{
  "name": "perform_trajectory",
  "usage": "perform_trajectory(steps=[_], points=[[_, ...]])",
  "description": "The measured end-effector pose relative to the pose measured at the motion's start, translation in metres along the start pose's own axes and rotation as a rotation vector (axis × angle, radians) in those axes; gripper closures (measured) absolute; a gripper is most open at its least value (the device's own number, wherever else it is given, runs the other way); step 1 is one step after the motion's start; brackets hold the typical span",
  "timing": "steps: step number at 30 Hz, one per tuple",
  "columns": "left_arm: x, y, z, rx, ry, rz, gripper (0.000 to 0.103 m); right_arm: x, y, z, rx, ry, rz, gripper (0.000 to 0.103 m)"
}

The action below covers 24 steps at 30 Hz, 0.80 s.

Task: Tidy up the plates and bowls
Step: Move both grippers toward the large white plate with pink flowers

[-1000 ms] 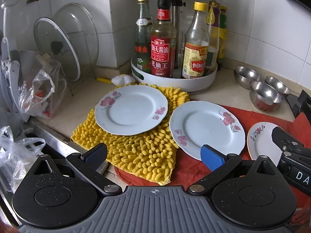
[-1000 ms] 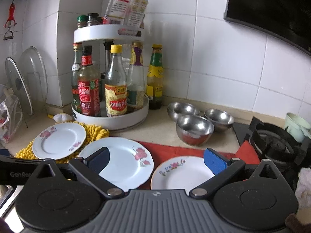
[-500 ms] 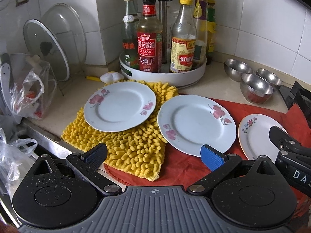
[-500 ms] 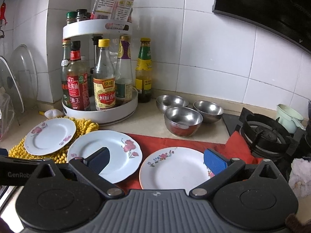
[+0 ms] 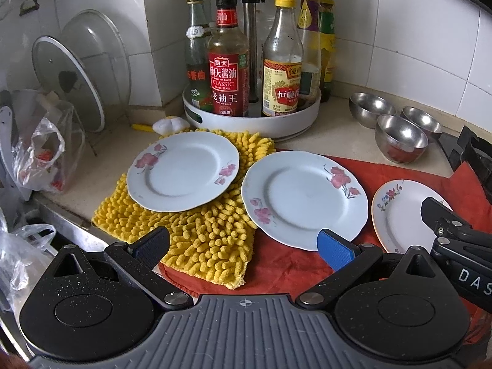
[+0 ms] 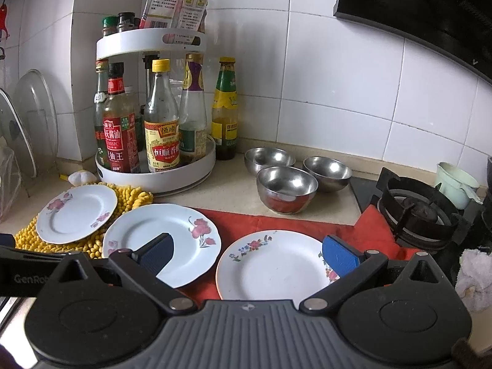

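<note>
Three white flowered plates lie on the counter. The left plate [image 5: 183, 170] [image 6: 77, 213] rests on a yellow mat. The middle plate [image 5: 303, 198] [image 6: 184, 230] and the smaller right plate [image 5: 399, 215] [image 6: 273, 266] lie on a red cloth. Three steel bowls [image 5: 399, 135] [image 6: 287, 184] stand close together behind them. My left gripper [image 5: 243, 244] is open and empty, held in front of the yellow mat and the middle plate. My right gripper [image 6: 249, 250] is open and empty, held over the near edges of the middle and right plates.
A white turntable rack [image 5: 252, 117] [image 6: 156, 172] with sauce bottles stands at the back. Glass lids [image 5: 77, 77] lean in a rack at the left, beside plastic bags [image 5: 40, 144]. A gas hob [image 6: 421, 215] and a pale green cup [image 6: 455, 184] are at the right.
Both grippers have shifted a little to the right along the counter and stayed open. The plates and bowls have not moved.
</note>
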State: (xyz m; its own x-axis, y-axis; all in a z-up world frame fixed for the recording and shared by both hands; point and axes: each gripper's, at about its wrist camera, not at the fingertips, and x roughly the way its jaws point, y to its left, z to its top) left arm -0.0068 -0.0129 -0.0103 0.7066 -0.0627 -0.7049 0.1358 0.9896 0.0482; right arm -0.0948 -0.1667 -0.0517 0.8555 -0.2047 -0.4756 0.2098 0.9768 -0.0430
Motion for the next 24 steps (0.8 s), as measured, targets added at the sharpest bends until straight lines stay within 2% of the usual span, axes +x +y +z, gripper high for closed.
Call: perform_trajectory(steps=[15,24], points=[[0.013,-0.011,0.006,0.019,0.017,-0.014,0.000,0.013,-0.006,0.002,0.010,0.019,-0.017,0.003],[0.027,-0.024,0.013,0.053,0.037,-0.048,0.000,0.023,-0.016,0.003,0.026,0.043,-0.053,0.003]])
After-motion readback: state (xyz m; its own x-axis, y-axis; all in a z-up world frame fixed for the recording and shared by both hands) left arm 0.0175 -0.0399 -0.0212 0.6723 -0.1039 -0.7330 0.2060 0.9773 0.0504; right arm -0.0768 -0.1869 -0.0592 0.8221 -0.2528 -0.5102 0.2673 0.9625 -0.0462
